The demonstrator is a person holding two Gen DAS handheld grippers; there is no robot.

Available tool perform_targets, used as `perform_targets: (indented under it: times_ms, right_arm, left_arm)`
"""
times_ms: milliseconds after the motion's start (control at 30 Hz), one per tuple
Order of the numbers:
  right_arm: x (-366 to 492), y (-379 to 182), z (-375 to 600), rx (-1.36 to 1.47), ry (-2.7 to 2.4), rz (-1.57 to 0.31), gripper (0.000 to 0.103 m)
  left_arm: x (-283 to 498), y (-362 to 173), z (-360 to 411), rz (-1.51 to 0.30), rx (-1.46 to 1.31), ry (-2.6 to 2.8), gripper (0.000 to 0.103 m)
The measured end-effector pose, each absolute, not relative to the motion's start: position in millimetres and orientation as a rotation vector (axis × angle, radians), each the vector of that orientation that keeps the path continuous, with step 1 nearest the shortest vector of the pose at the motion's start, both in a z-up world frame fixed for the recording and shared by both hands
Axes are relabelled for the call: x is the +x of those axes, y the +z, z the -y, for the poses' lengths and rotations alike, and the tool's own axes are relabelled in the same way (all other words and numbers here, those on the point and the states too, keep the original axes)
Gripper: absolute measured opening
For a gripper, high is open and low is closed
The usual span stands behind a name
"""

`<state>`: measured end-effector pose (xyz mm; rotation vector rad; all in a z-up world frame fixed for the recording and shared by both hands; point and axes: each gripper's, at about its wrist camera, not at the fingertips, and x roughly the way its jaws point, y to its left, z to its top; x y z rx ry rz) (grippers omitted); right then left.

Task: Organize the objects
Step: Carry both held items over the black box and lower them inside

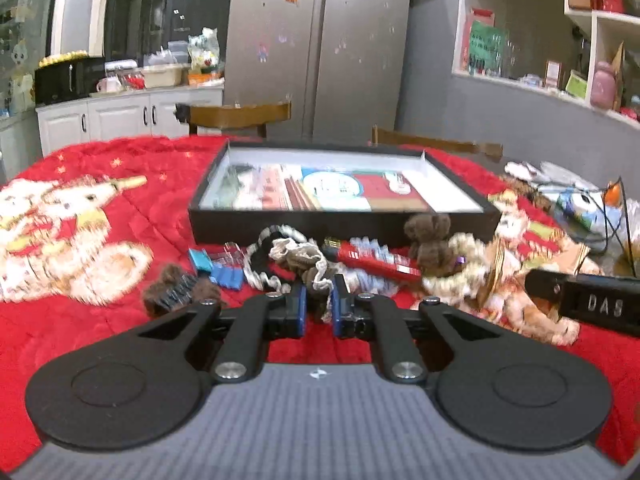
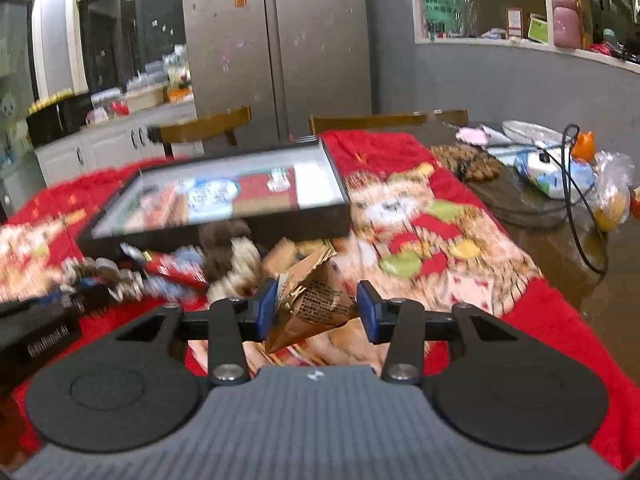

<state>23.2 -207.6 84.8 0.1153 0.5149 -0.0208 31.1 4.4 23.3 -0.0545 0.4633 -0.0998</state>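
Note:
A black shallow tray [image 1: 340,222] with flat packets inside lies on the red blanket; it also shows in the right wrist view [image 2: 224,232]. In front of it lies a heap: scrunchies, a red tube [image 1: 372,262], blue clips [image 1: 218,268], a brown hair claw [image 1: 176,290]. My left gripper [image 1: 319,300] is shut on a beige-and-brown scrunchie [image 1: 308,260]. My right gripper [image 2: 316,308] is closed on a crumpled gold foil packet [image 2: 316,300] and holds it above the blanket. The right gripper also shows at the right edge of the left wrist view [image 1: 584,300].
Two wooden chairs [image 1: 240,116] stand behind the table. A white bag, cables and a wooden board [image 2: 520,200] clutter the table's right end. The red blanket [image 1: 80,208] to the left of the tray carries only its printed pattern.

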Motion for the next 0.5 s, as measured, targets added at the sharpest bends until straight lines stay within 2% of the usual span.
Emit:
perform_targets:
  times_ms: [233, 500]
  right_arm:
    - [31.4, 119.8, 195.8, 0.167, 0.031, -0.456, 0.047]
    - [65.3, 146.1, 192.3, 0.247, 0.115, -0.487, 0.047]
  left_arm:
    - [30.1, 52.8, -20.6, -0.404, -0.076, -0.078, 0.014]
    - [49.1, 98.6, -51.3, -0.364, -0.149, -0.092, 0.014]
